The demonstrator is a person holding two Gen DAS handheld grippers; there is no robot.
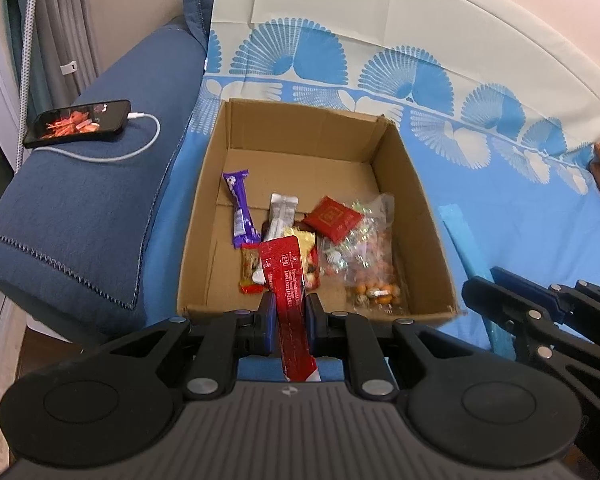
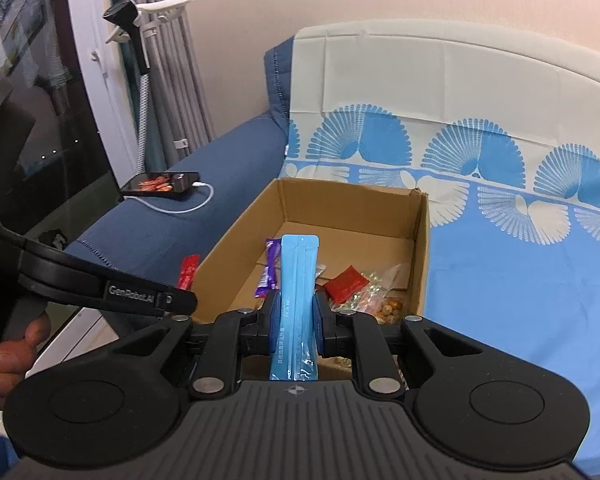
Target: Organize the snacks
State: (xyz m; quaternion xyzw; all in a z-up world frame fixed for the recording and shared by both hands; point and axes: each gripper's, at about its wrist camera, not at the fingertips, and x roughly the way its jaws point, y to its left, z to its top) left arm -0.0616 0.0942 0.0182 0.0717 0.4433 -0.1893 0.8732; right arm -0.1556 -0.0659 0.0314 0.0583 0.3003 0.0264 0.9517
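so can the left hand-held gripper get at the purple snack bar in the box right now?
Probably not yet. The left hand-held gripper is shut on a red sachet. The purple snack bar lies uncovered in the open cardboard box, so the way is free once the sachet is dropped.

A dark blue sofa armrest (image 1: 80, 216) lies ahead and left of the tongs. A phone (image 1: 77, 123), screen lit, rests flat on it with a white charging cable (image 1: 140, 148) plugged in. A blue-and-cream fan-patterned cloth (image 1: 480, 208) covers the seat ahead and right. Grey curtains (image 2: 180, 64) hang at far left.
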